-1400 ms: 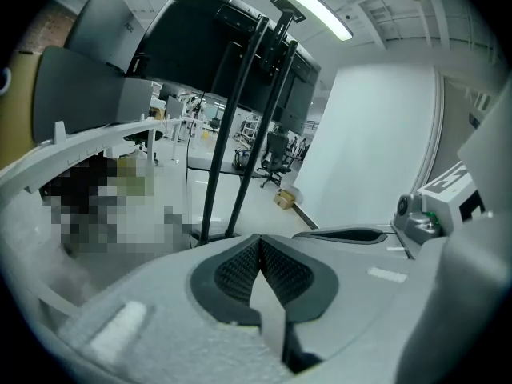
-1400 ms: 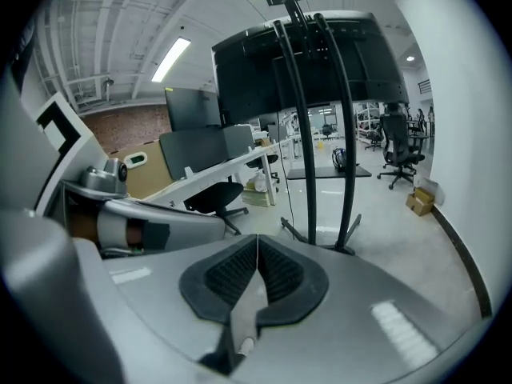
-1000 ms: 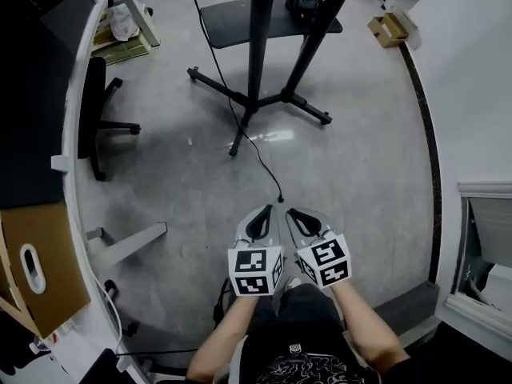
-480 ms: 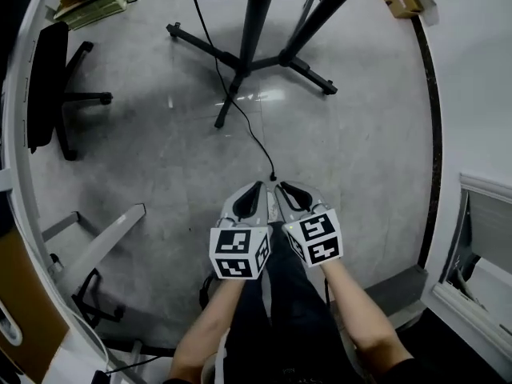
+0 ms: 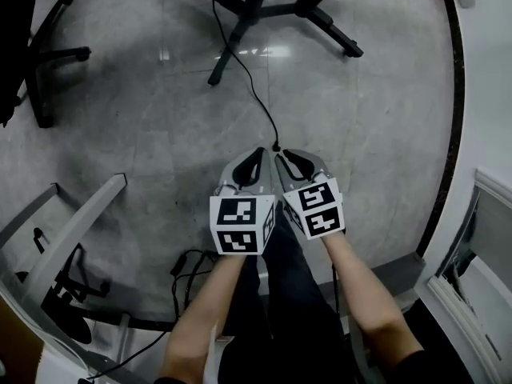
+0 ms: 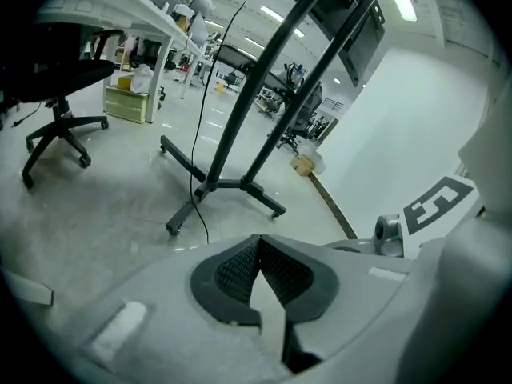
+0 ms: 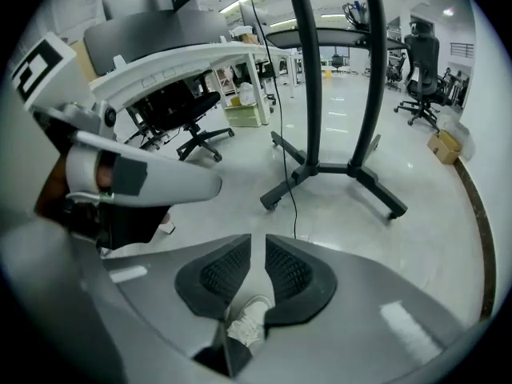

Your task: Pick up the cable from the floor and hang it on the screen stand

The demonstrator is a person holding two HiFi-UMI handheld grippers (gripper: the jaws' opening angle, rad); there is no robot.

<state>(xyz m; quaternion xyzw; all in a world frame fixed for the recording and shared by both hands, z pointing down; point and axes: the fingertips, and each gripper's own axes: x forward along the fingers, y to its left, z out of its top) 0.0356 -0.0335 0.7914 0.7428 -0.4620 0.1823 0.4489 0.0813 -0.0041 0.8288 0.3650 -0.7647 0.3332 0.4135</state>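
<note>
Grey floor: cable runs straight ahead, its end just before the narrowly parted, empty right gripper; left gripper is pressed together.

The pale grey, glossy floor carries the black stand on its spread legs. A thin black cable runs from between those legs down across the bare floor to its free end. A chair base stands at the left, a slanted grey leg below it, and a loose black cord lies nearby.
</note>
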